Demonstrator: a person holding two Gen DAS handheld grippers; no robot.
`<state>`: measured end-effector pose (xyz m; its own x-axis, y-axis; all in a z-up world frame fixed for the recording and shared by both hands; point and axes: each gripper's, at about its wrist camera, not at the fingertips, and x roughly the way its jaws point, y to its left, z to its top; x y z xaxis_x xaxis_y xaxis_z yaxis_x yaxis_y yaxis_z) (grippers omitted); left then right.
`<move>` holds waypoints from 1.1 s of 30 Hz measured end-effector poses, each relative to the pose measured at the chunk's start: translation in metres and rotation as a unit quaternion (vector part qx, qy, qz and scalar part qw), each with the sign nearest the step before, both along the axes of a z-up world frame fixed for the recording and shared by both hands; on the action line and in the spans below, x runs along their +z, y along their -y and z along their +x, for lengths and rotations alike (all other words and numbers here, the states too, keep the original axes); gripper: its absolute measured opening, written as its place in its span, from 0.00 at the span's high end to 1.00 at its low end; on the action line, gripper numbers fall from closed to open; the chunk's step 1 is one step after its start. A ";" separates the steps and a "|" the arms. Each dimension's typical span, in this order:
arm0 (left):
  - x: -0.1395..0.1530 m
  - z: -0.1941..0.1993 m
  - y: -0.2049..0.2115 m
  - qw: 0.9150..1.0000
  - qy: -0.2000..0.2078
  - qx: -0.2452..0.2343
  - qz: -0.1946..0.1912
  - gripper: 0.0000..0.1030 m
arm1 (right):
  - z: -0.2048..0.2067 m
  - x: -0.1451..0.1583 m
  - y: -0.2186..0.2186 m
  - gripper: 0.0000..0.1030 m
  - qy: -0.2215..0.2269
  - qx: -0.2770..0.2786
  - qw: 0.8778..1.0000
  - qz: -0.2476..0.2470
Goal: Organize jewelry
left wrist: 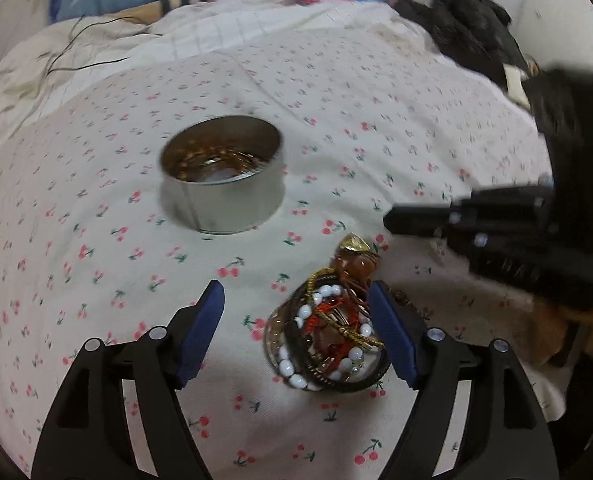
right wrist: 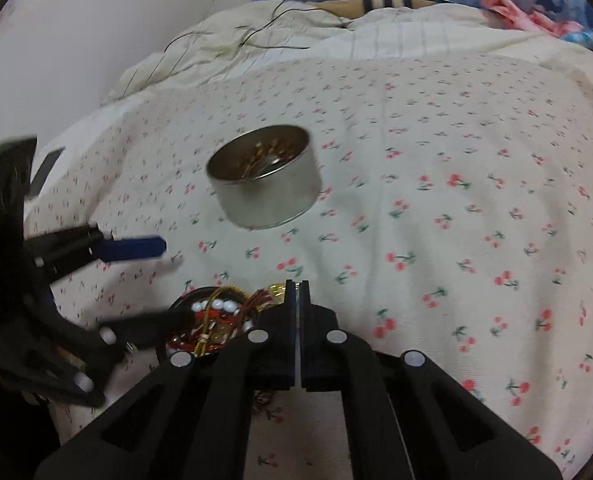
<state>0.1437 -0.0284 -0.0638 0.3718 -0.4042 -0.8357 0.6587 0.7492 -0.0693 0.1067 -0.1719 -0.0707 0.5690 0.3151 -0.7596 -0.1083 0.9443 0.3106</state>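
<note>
Sorting continues: the left gripper [left wrist: 296, 332] gapes wide around the jewelry tangle [left wrist: 328, 336] at lower centre; the right gripper [right wrist: 299, 300] is pinched closed, seemingly empty. Next, close and carry to the tin [left wrist: 220, 176].

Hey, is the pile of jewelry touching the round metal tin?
Apart. The left wrist view shows the jewelry pile and the tin with a bare strip of cherry-print sheet between them.

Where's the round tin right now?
The round tin stands on the cherry-print sheet, beyond the jewelry pile, up and left of it in the left wrist view.
</note>
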 end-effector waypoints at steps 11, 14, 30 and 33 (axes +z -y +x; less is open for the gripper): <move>0.009 -0.001 -0.016 1.000 -0.006 -0.017 -0.012 0.30 | 0.016 -0.025 -0.019 0.50 -0.037 0.021 0.999 0.031; 0.008 0.001 -0.015 0.999 -0.018 -0.020 -0.021 0.30 | 0.015 -0.025 -0.018 0.68 -0.036 0.024 0.998 0.035; -0.017 0.011 0.019 0.999 -0.021 -0.023 -0.008 0.30 | -0.001 0.016 0.037 0.84 0.026 -0.055 0.997 0.051; -0.021 0.012 0.026 1.000 -0.012 -0.024 -0.001 0.45 | 0.001 0.015 0.038 0.84 0.022 -0.054 0.997 0.059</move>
<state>0.1561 -0.0540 -0.0852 0.3320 -0.4228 -0.8432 0.6917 0.7169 -0.0872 0.1075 -0.2098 -0.0553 0.6364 0.3359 -0.6943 -0.0241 0.9084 0.4174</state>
